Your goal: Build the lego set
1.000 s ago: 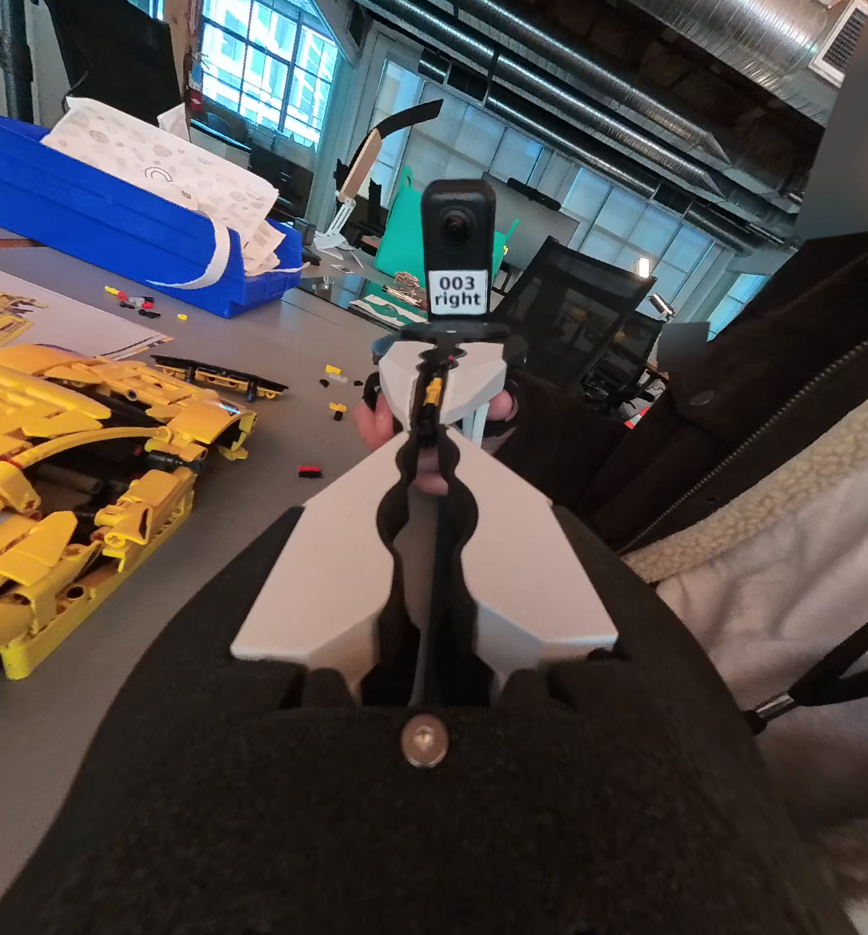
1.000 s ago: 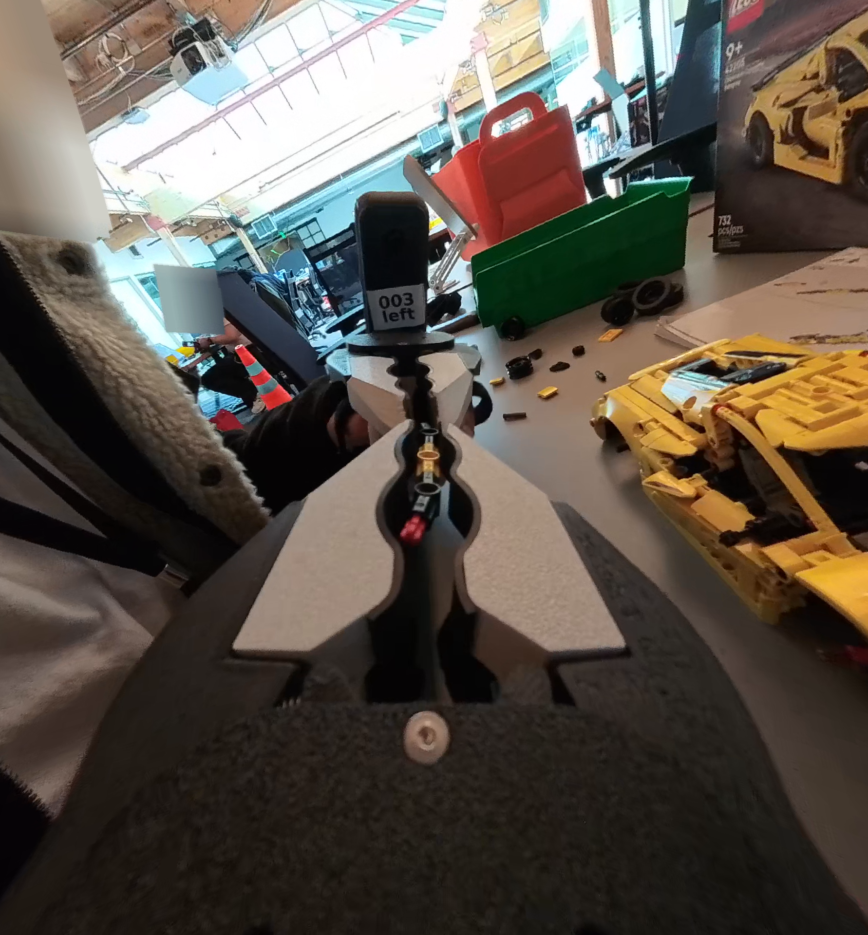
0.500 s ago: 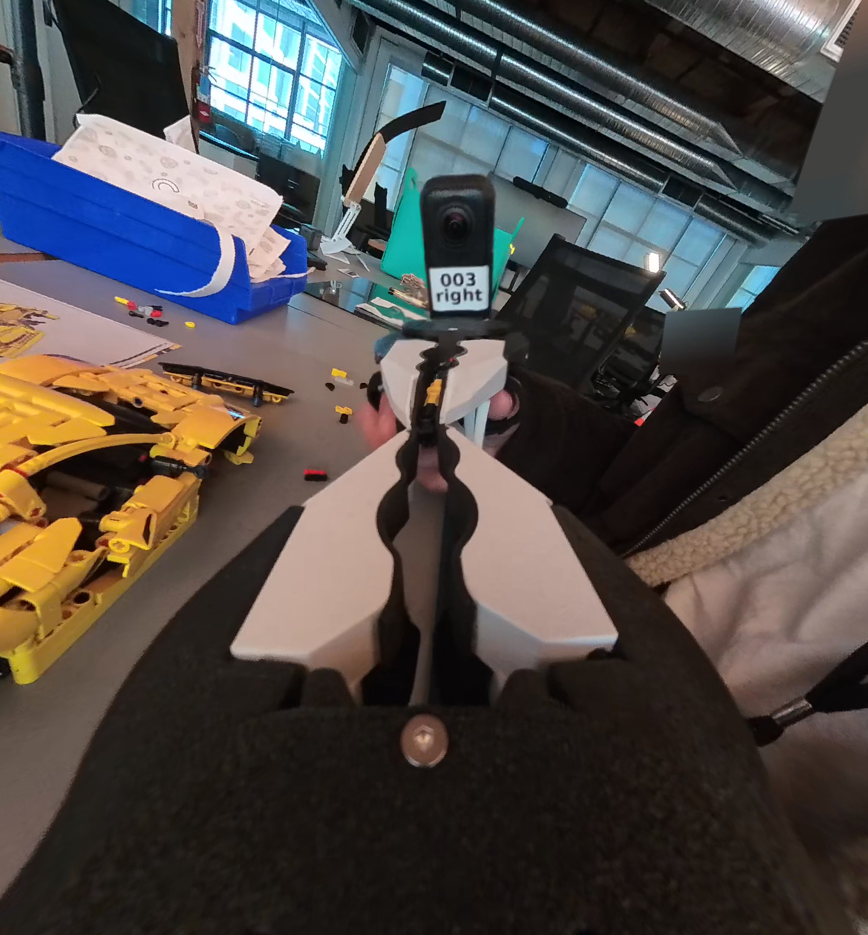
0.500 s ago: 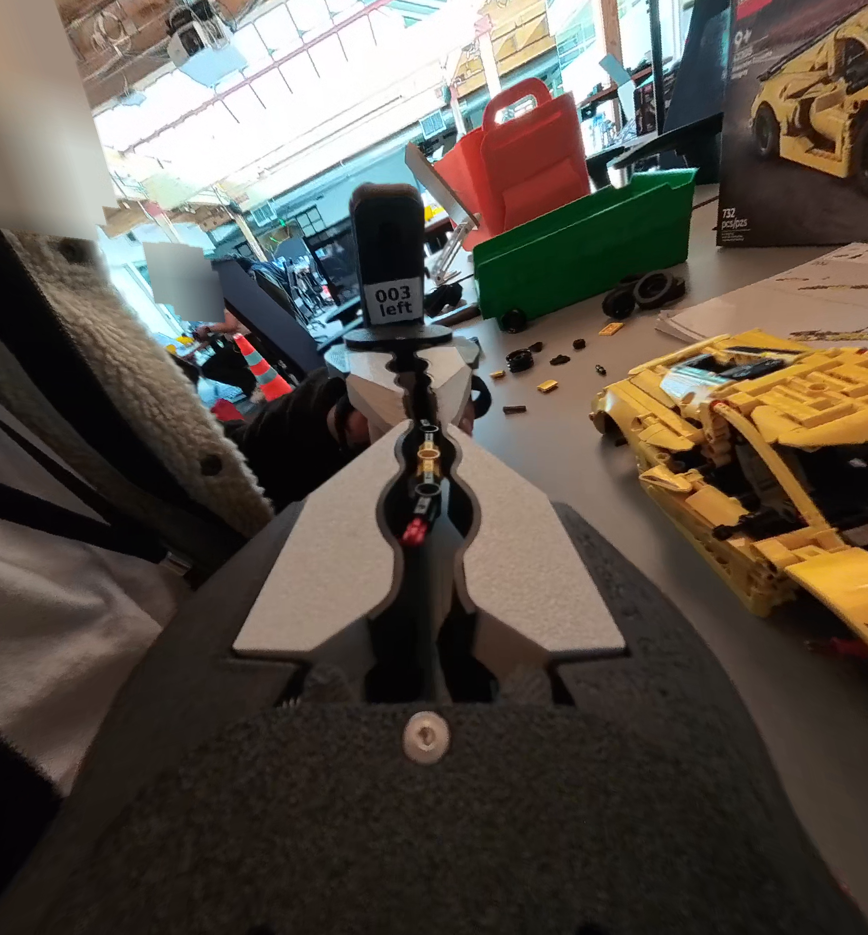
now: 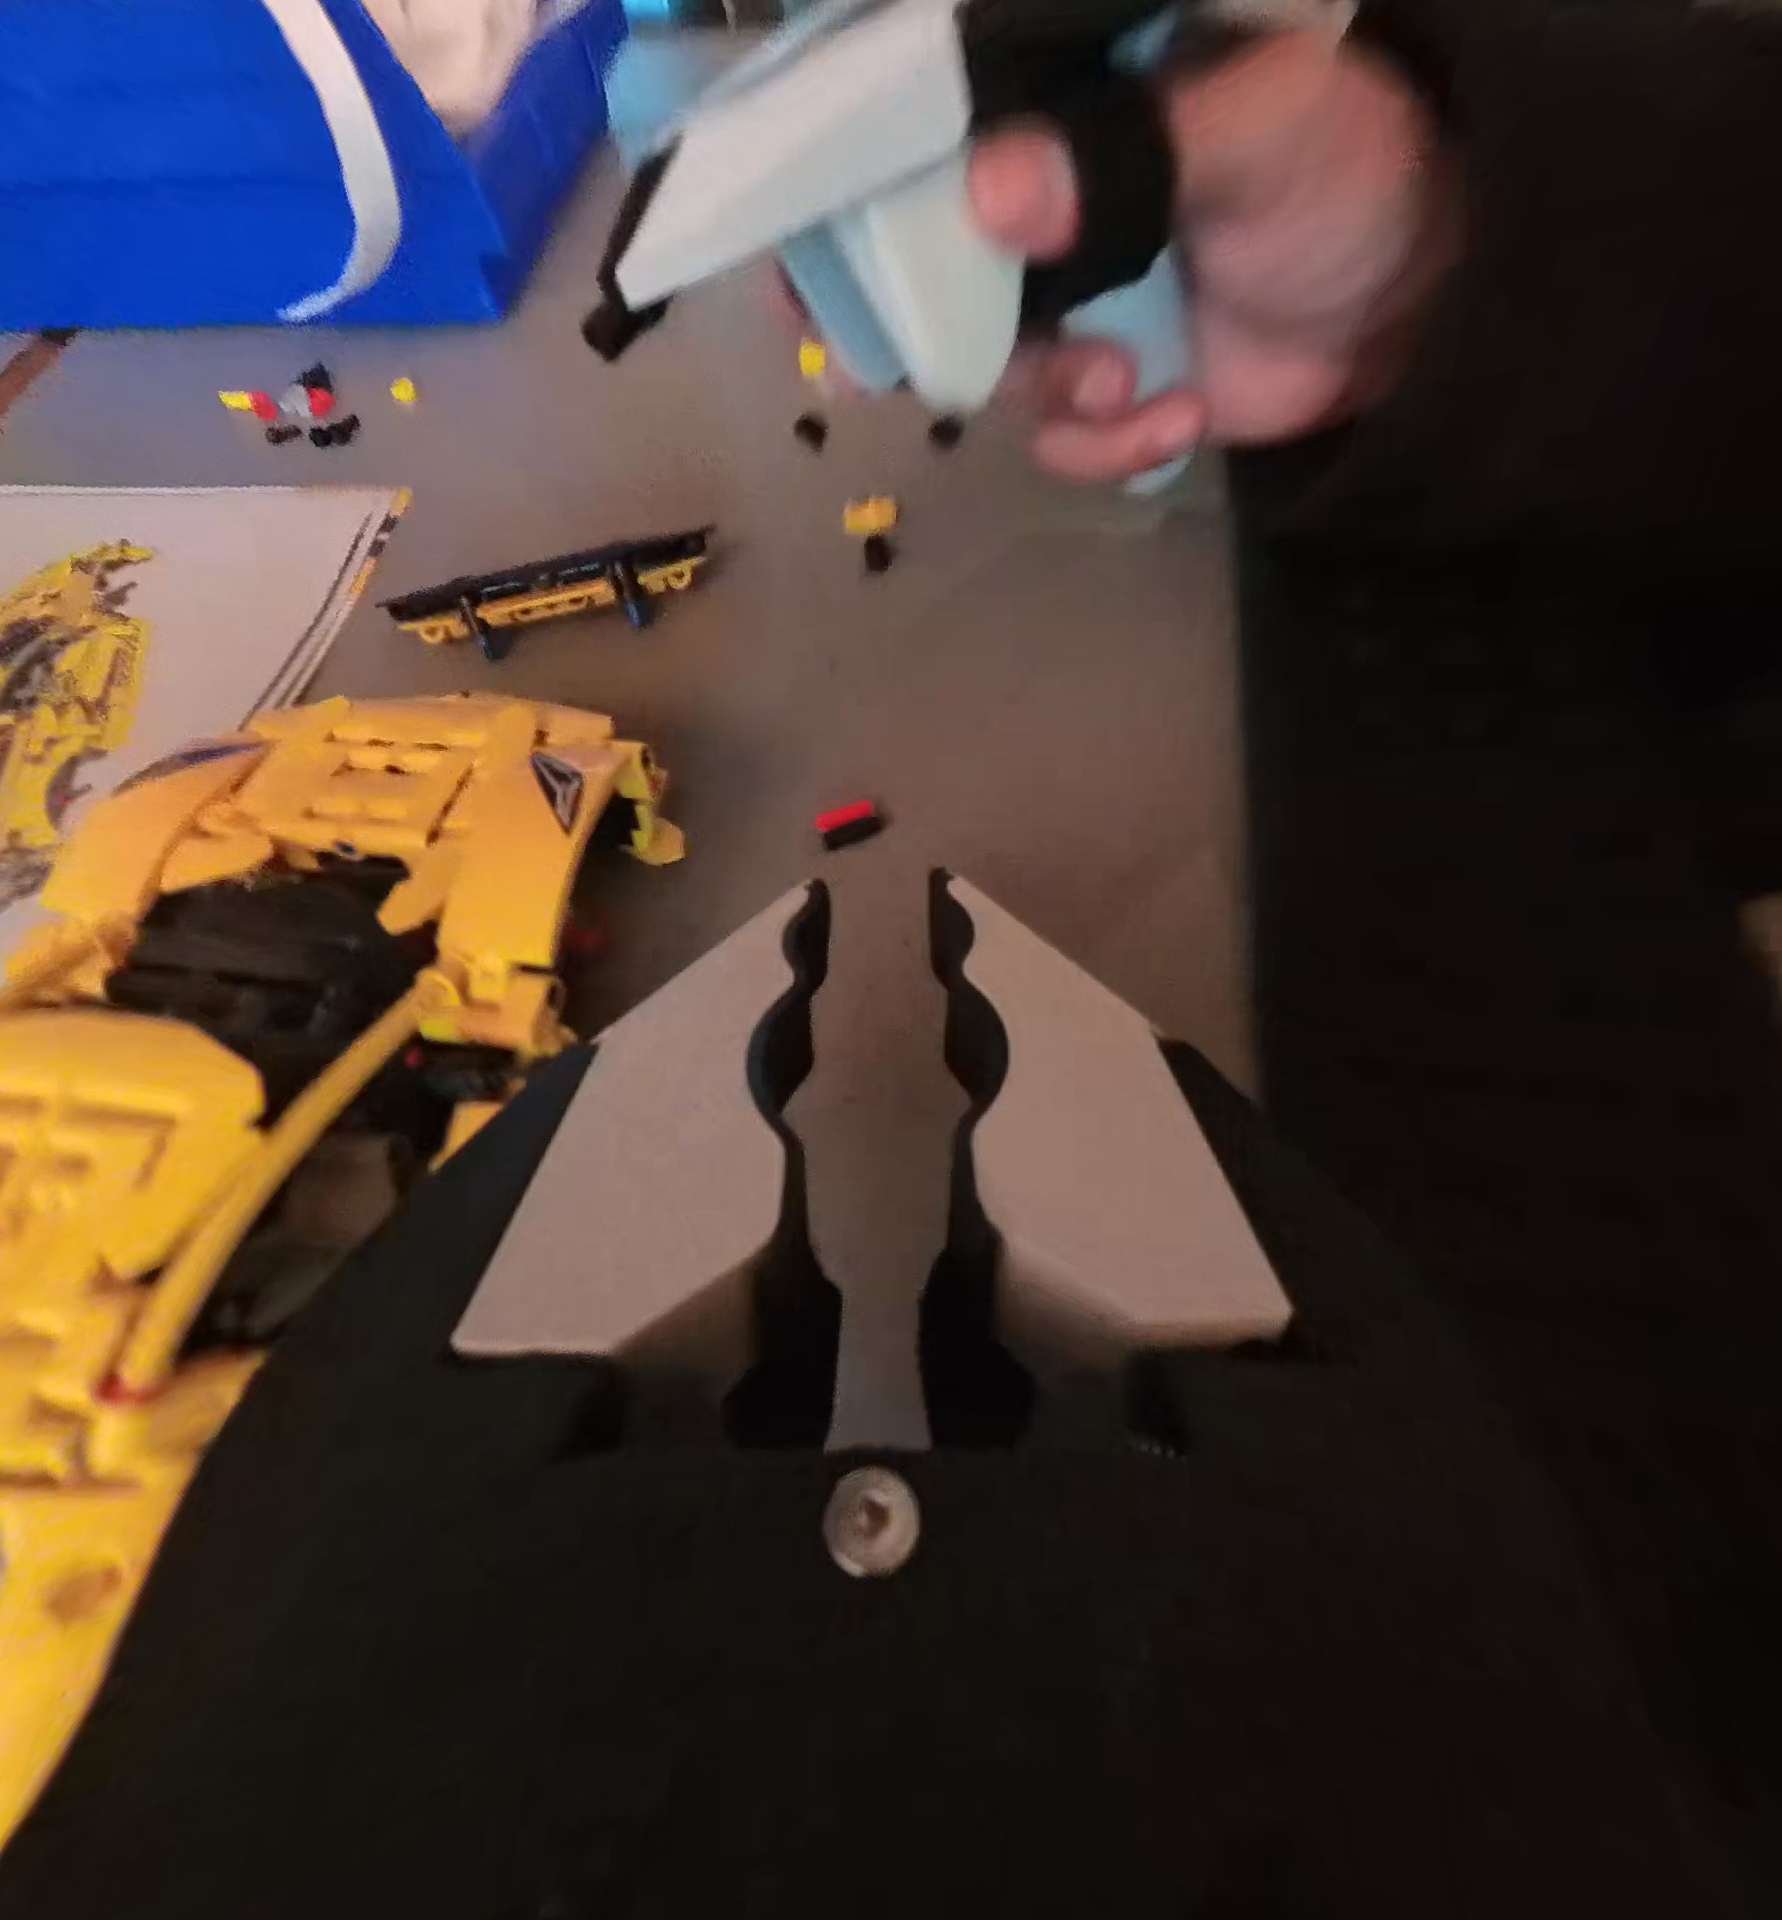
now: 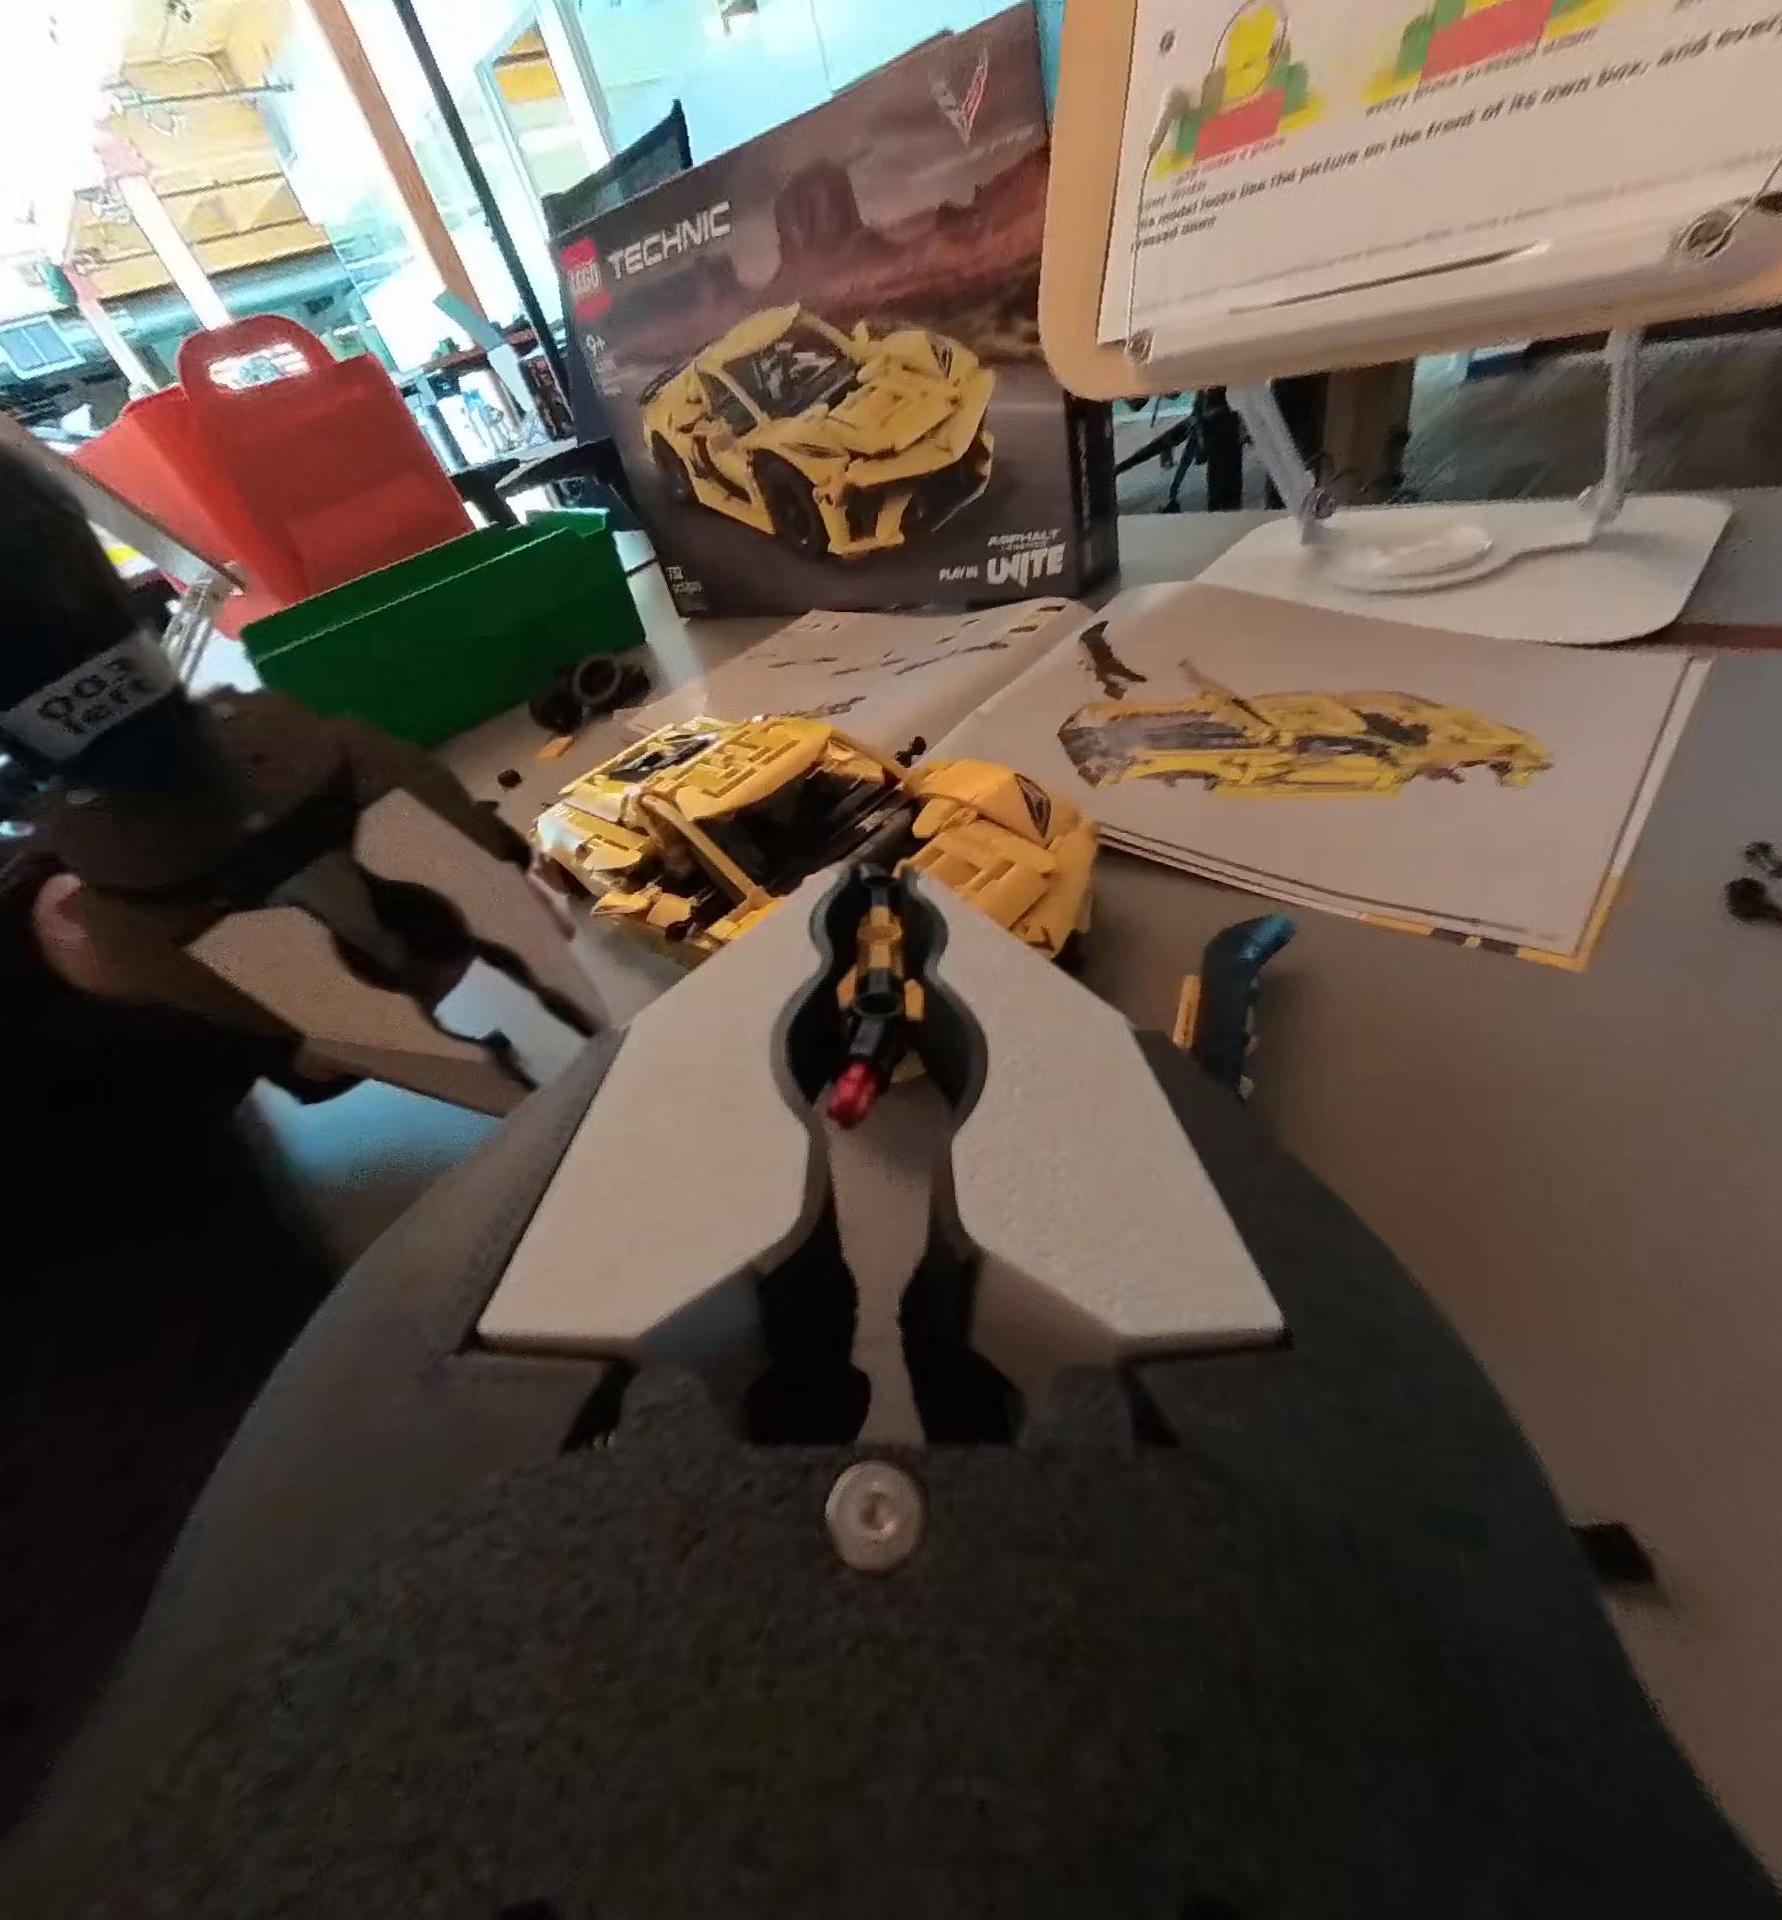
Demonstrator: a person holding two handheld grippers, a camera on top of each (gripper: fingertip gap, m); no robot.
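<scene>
Both grippers, held tip to tip on one small assembly half a second ago, have been drawn apart and tipped down toward the grey tabletop (image 5: 1022,707). The left gripper (image 5: 871,894) is now released, its scalloped white jaws parted with nothing between them, just short of a small red-and-black pin (image 5: 849,823) on the table. The right gripper (image 6: 882,904) is clenched on a slim yellow-and-black axle assembly with a red end (image 6: 874,997), held lengthwise in the jaw notches.

A sub-assembly appears to be finished and ready for fitting to the partly built yellow car model of angular glossy plastic panels (image 6: 814,821), which lies just beyond the right gripper beside the open instruction booklet (image 6: 1302,748). The next move would call for the assembly to be aligned with its socket in the car, probably with the body steadied by the free gripper.

A black-and-yellow beam section (image 5: 554,592) lies further off, loose pieces are scattered around it, and a blue plastic bin (image 5: 139,156) stands behind.
</scene>
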